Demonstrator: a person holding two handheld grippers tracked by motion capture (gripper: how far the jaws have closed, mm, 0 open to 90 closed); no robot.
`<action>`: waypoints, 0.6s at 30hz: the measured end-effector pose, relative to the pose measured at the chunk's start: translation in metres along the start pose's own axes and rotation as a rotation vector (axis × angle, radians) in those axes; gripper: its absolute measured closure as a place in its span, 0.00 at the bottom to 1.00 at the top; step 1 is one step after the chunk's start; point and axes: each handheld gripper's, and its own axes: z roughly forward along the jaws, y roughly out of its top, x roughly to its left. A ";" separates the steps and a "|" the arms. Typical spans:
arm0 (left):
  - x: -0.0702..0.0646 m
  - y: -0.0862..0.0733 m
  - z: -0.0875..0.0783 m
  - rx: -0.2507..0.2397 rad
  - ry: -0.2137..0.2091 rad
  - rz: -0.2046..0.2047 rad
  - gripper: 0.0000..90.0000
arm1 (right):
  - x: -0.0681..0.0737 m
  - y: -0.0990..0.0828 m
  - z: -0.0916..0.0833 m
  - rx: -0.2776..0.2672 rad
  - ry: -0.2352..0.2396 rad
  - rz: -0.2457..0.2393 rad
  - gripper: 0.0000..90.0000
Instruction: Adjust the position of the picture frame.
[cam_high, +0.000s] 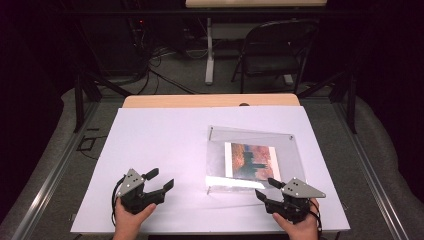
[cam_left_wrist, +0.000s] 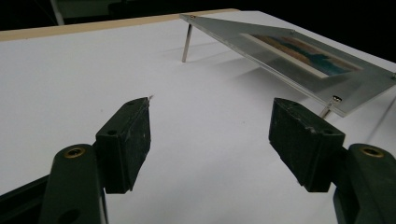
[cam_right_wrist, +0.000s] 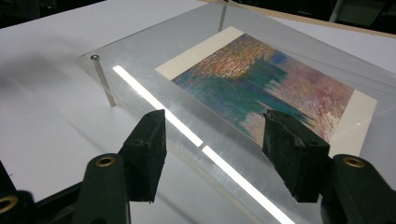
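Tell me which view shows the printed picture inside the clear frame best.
The right gripper view: the picture lies close and large, its orange and teal colours plain. The high view shows it small under the acrylic frame. The left gripper view catches it edge-on, a thin strip.

Left claw (cam_high: 159, 180) gaping, empty; right claw (cam_high: 266, 188) likewise.

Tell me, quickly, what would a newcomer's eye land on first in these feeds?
First, the clear acrylic frame lying on metal standoff legs at the right of the white table sheet, with a colourful landscape print sandwiched inside. Next, the two open black tongs near the front edge: the left tongs over bare sheet, the right tongs at the frame's near right corner.
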 end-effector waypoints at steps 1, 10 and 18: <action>0.000 0.000 0.000 0.000 0.000 0.000 0.33 | 0.000 0.000 0.000 0.000 0.000 0.000 0.44; -0.009 -0.001 -0.002 -0.006 -0.028 0.064 0.39 | 0.014 0.006 -0.002 -0.001 0.021 -0.046 0.50; -0.024 0.000 0.010 0.015 -0.090 0.050 0.44 | 0.014 0.006 -0.003 0.043 0.057 -0.002 0.68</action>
